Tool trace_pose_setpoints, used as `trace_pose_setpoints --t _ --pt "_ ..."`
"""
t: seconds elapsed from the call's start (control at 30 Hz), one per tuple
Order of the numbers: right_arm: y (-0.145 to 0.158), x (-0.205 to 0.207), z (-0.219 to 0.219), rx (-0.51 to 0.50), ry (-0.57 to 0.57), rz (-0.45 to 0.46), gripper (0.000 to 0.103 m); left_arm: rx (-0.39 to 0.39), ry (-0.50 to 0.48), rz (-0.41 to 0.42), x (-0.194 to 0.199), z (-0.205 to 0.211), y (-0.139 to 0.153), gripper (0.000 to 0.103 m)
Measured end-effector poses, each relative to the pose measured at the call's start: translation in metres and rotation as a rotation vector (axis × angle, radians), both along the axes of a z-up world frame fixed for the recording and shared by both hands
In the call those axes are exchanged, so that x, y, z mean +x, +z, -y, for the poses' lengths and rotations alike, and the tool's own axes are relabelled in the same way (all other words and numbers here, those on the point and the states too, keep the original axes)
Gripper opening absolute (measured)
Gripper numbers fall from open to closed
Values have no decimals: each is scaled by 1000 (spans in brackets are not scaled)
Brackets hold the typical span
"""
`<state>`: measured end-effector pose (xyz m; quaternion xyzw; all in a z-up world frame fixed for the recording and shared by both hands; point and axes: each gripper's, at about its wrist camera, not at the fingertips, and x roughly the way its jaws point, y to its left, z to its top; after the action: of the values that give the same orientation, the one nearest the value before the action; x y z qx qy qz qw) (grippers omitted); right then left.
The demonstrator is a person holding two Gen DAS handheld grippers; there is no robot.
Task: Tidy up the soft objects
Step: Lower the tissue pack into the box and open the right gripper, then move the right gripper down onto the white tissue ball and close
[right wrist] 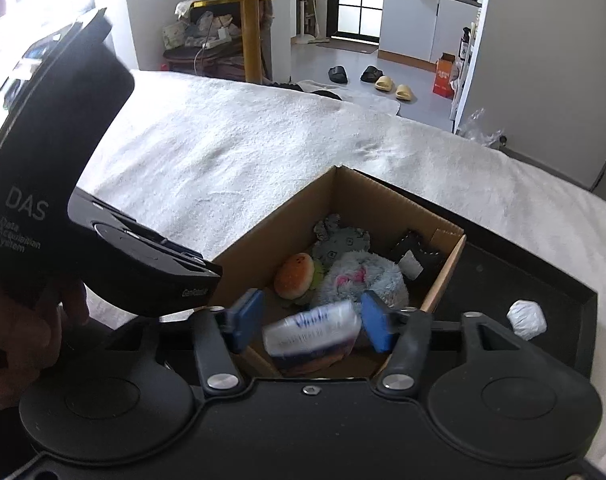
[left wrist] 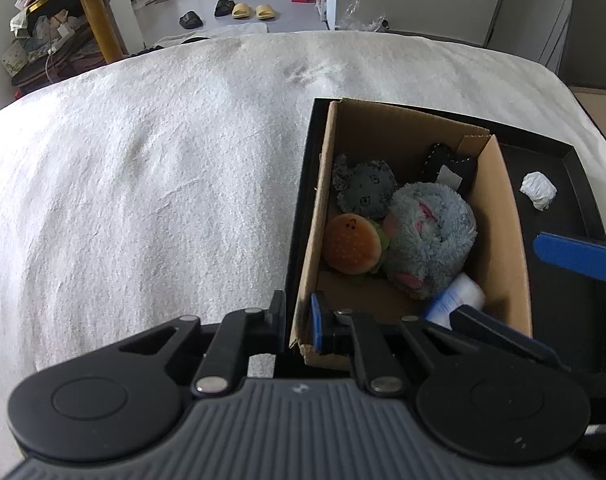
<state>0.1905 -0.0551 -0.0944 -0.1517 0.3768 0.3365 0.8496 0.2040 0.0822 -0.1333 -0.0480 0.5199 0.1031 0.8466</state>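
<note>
Clamped on the near wall of the cardboard box (left wrist: 507, 216), the left tool (left wrist: 299, 320) is nearly shut. Right tool (right wrist: 311, 322) hangs open over the box's near corner, a white-and-blue tissue pack (right wrist: 313, 334) blurred between its pads, untouched. Inside lie a burger plush (left wrist: 353, 245), a blue plush (left wrist: 431, 240) and a grey plush (left wrist: 367, 190). Box sits in a black tray (left wrist: 563, 320) on the bed (left wrist: 143, 180).
</note>
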Motion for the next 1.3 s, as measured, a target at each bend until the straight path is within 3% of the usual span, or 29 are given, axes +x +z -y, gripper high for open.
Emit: trace_pose_setpoints --t 0.33,0.83,1.3 --pt "2 3 27 5 -74 20 68 63 -11 8 0 10 3 12" --pt "-9 17 84 21 -210 43 71 232 -32 -43 8 33 3 17" --pt "-29 37 123 68 -281 11 82 365 -27 -56 24 52 4 53"
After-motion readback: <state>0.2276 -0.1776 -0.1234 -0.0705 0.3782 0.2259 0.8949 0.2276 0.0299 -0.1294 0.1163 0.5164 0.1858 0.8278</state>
